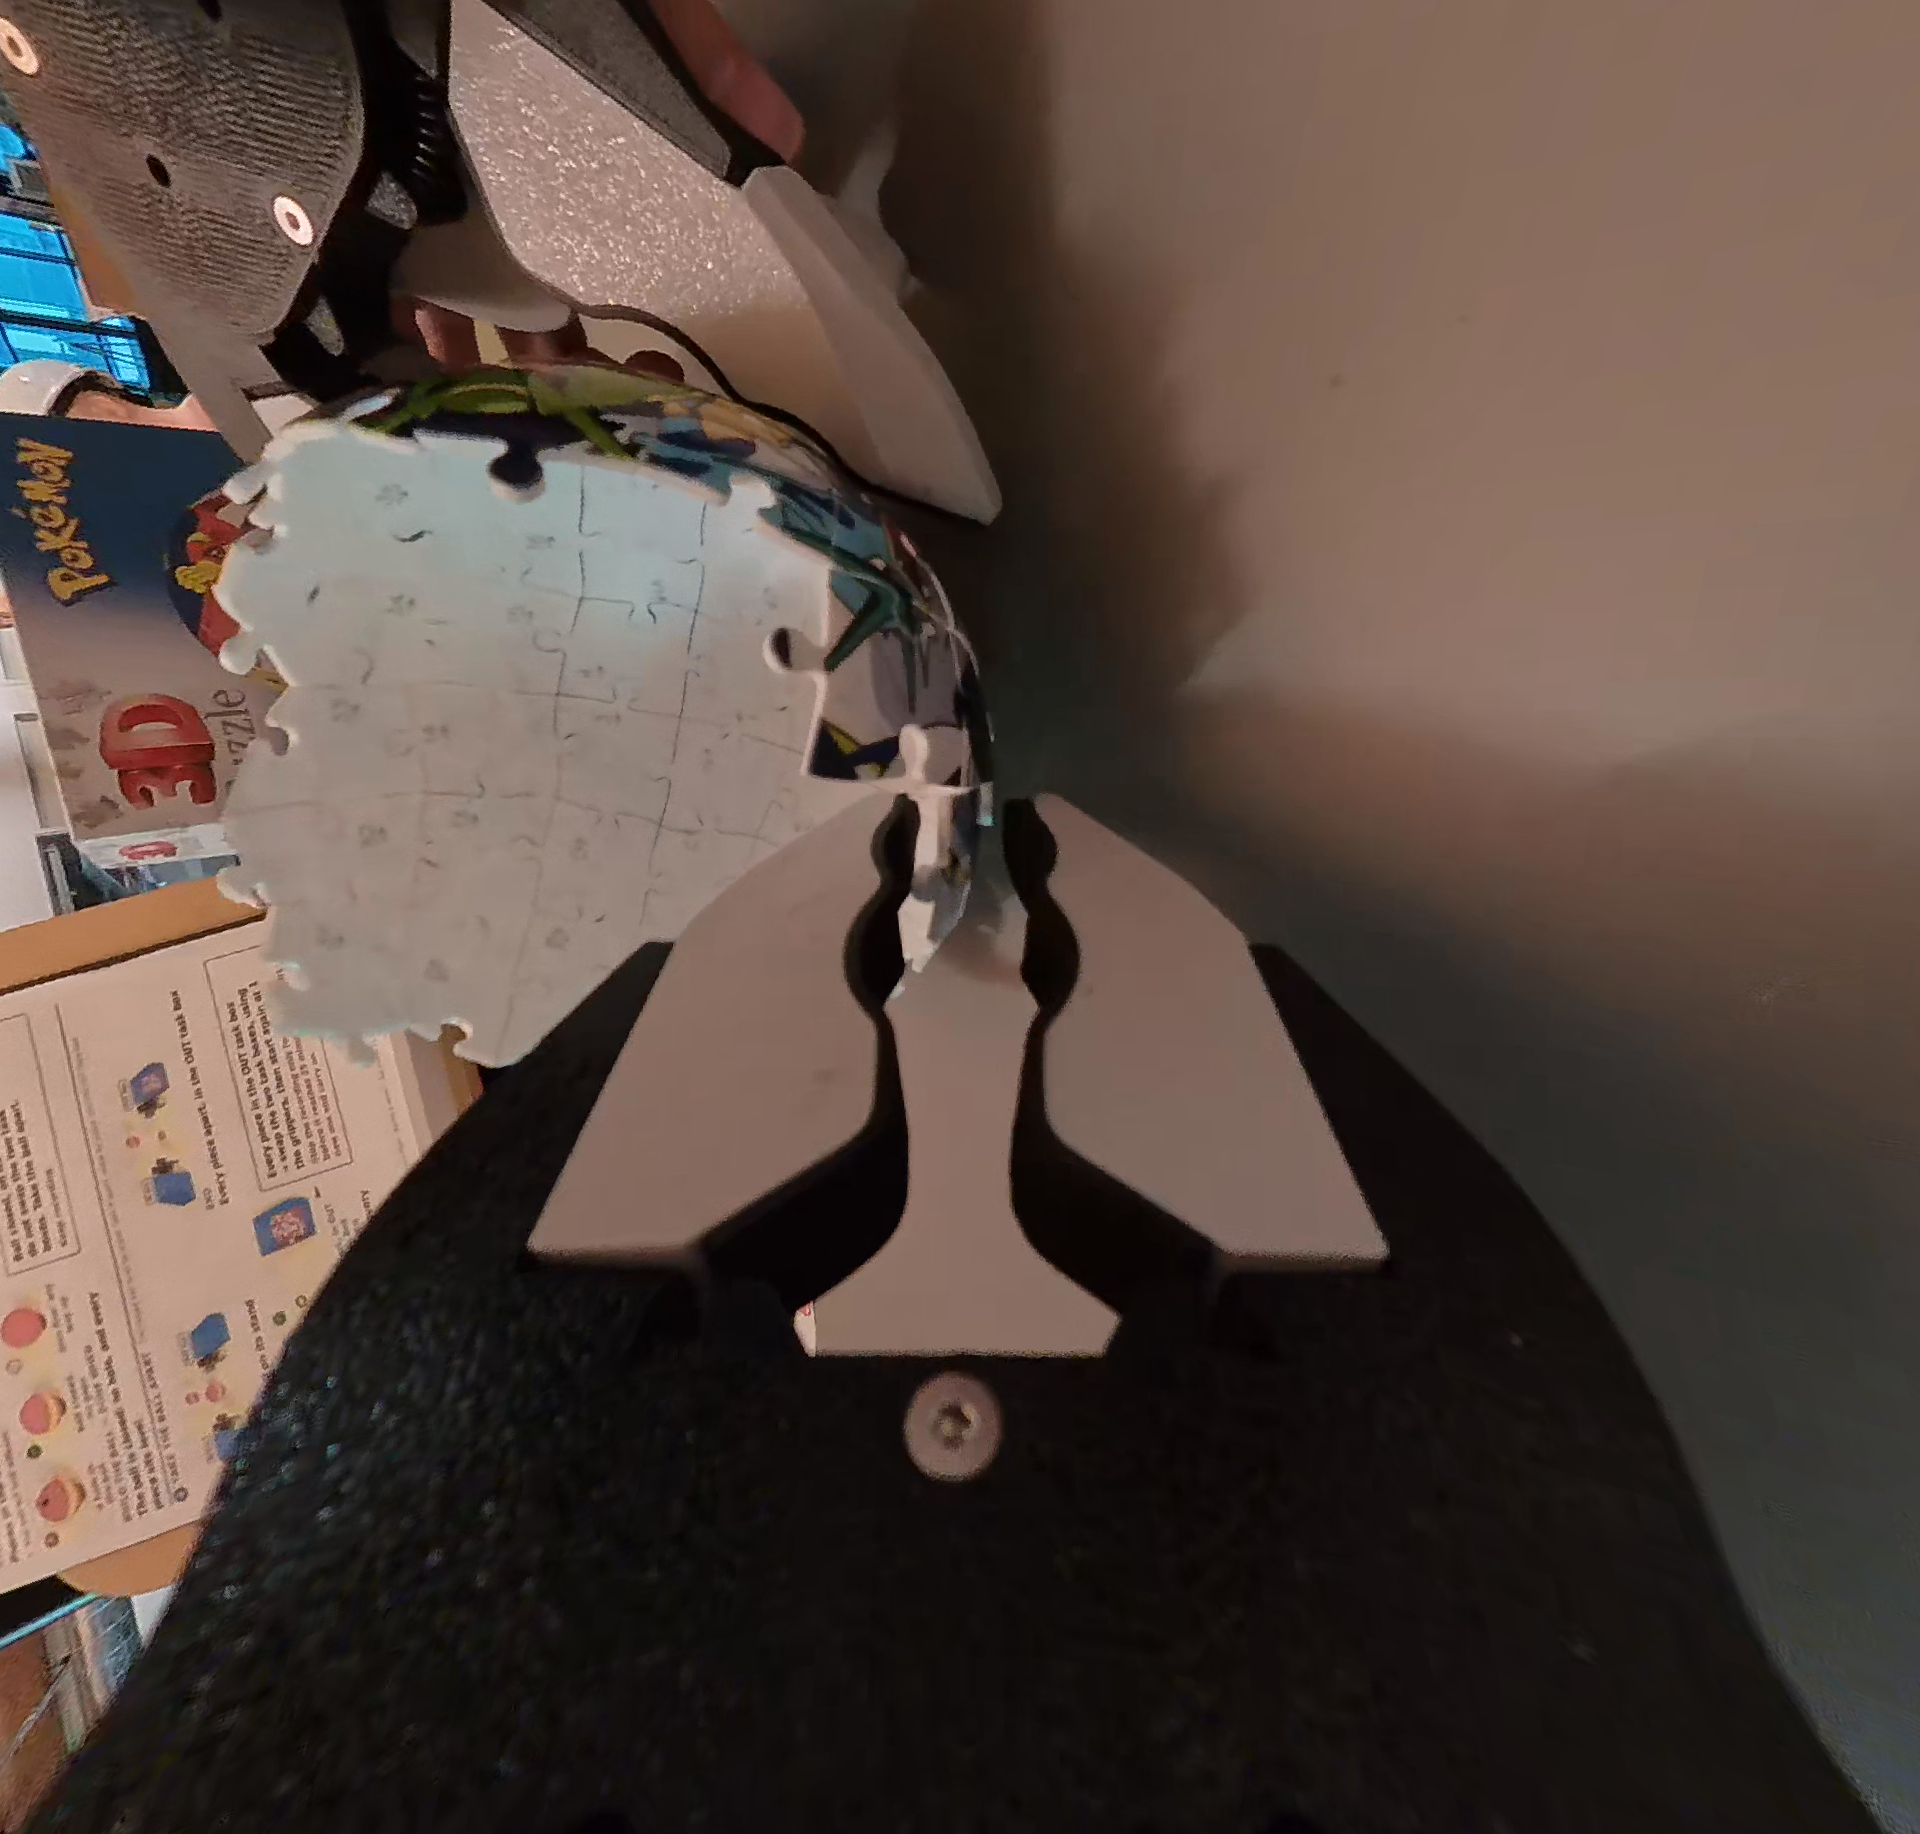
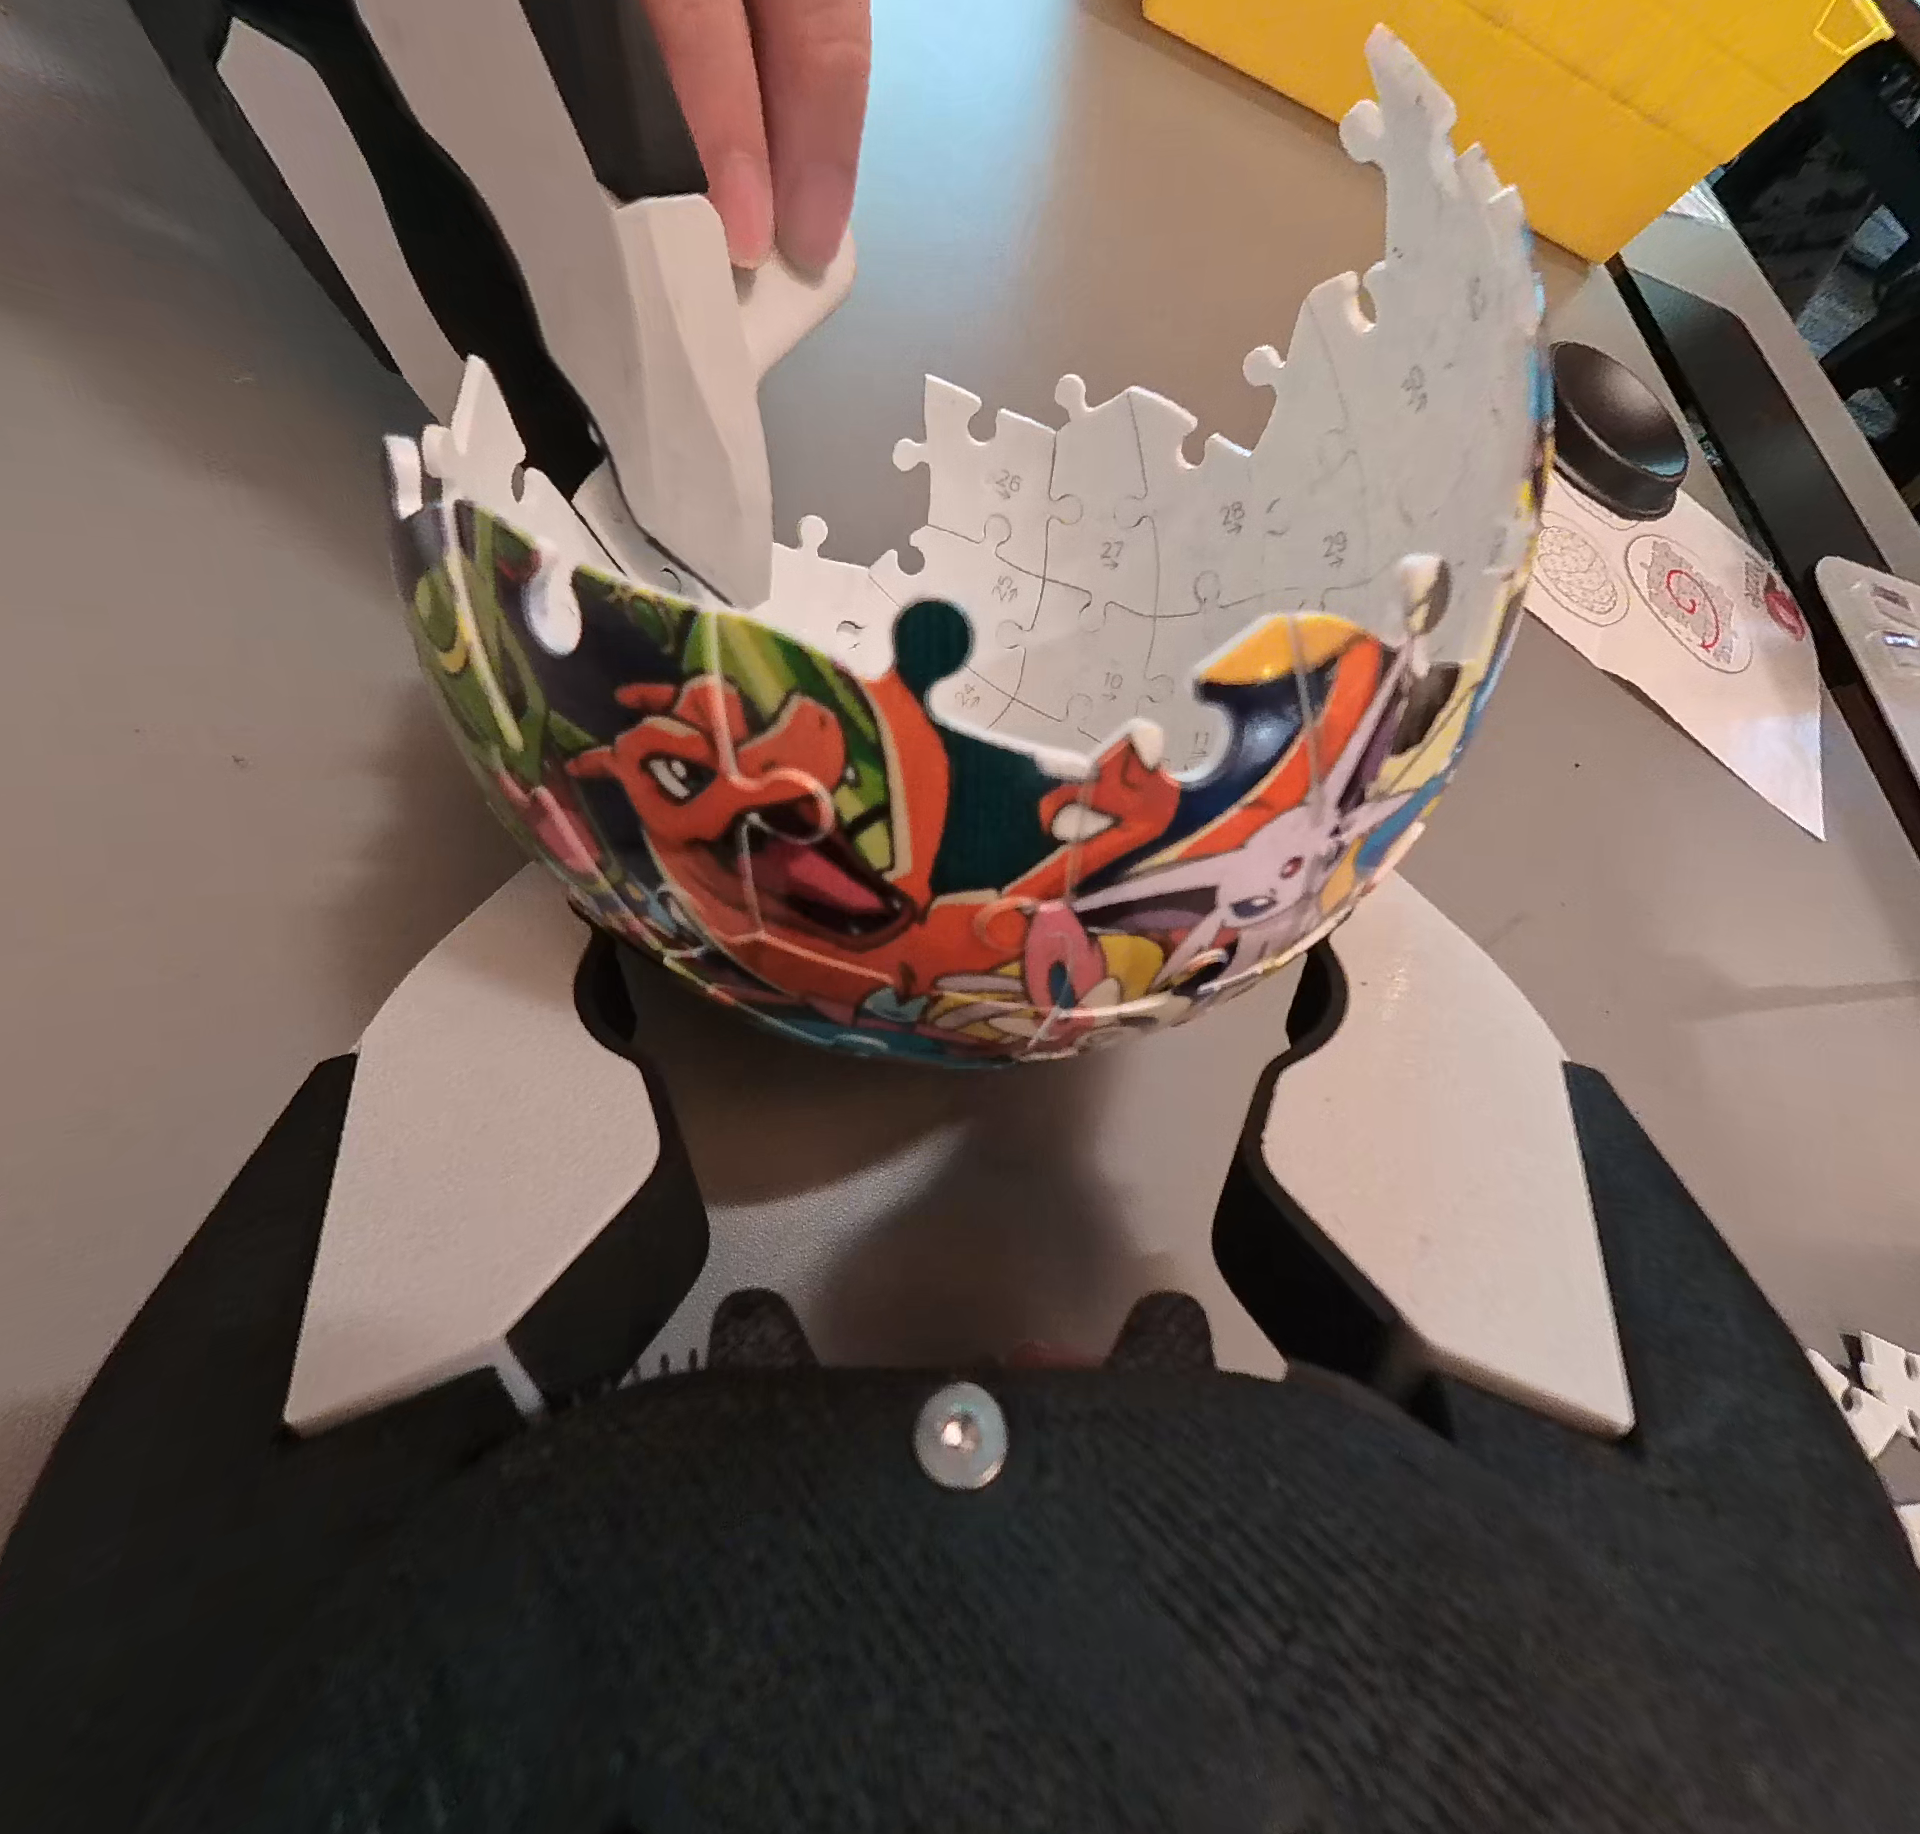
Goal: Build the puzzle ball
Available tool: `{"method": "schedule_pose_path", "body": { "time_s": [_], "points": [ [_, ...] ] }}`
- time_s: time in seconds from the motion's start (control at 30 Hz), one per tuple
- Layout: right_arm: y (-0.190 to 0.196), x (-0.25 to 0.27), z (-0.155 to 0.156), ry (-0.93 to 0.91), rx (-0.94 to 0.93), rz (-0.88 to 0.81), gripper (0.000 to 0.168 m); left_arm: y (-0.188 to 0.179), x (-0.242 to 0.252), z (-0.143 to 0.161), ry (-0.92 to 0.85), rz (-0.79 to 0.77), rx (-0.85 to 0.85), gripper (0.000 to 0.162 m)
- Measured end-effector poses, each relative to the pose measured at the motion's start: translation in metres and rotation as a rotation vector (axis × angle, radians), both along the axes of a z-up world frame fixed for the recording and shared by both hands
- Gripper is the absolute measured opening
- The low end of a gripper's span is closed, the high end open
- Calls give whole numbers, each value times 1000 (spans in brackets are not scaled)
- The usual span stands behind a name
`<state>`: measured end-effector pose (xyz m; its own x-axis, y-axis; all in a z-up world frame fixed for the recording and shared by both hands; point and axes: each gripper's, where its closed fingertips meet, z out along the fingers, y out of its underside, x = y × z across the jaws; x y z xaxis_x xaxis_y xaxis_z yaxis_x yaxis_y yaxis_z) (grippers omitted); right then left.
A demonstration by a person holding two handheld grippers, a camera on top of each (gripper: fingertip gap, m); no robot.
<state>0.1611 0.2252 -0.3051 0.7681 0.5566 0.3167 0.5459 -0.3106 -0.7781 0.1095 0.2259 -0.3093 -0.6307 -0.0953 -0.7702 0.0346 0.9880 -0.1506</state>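
Grey counter point(image 2: 208, 745), matte and lightly scuffed, takes up most of the right wrist view; in the left wrist view the backdrop beyond the ball is a plain beige-grey surface in deep shadow.

Yellow bin point(image 2: 1507, 49) on the counter beyond the ball, to its far right; contents cannot be seen. Puzzle box point(image 1: 114, 631), blue with printed artwork, stands behind the ball in the left wrist view, and a printed instruction sheet point(image 1: 156, 1213) lies on brown card below it. White paper with round printed figures point(image 2: 1683, 641) lies right of the ball, a black puck-shaped object point(image 2: 1621, 434) just beyond that paper. A few loose white puzzle pieces point(image 2: 1870, 1421) sit at the frame's right edge.

Puzzle ball point(image 2: 935, 797): half-built open shell, colourful cartoon print outside, white numbered inside, jagged rim rising highest on the right.

Right tongs point(image 2: 956, 995): spread wide, the ball's lower curve sitting between the two fingers, with both inner edges meeting it at its sides; whether they press it, cannot tell.

Left tongs point(image 1: 951, 891): nearly pressed together, pinching the ball's rim edge-on between the tips. In the right wrist view these tongs reach the ball's left rim from above, one finger inside the shell, with a person's fingers point(image 2: 790, 122) on the white part above.
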Motion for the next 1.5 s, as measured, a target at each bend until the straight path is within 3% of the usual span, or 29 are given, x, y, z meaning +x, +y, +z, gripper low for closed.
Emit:
{"method": "schedule_pose_path", "body": {
  "time_s": [0.53, 1.23, 1.5],
  "points": [
    [0, 0, 0, 0, -1, 2, 125, -3, 0, -5, 54, -49, 29, 5],
    [1, 0, 0, -1, 4, 2, 125, -2, -1, -5, 155, -47, 32, 5],
    [1, 0, 0, -1, 4, 2, 125, 3, 0, 1, 138, 25, -38, 24]
  ]
}}
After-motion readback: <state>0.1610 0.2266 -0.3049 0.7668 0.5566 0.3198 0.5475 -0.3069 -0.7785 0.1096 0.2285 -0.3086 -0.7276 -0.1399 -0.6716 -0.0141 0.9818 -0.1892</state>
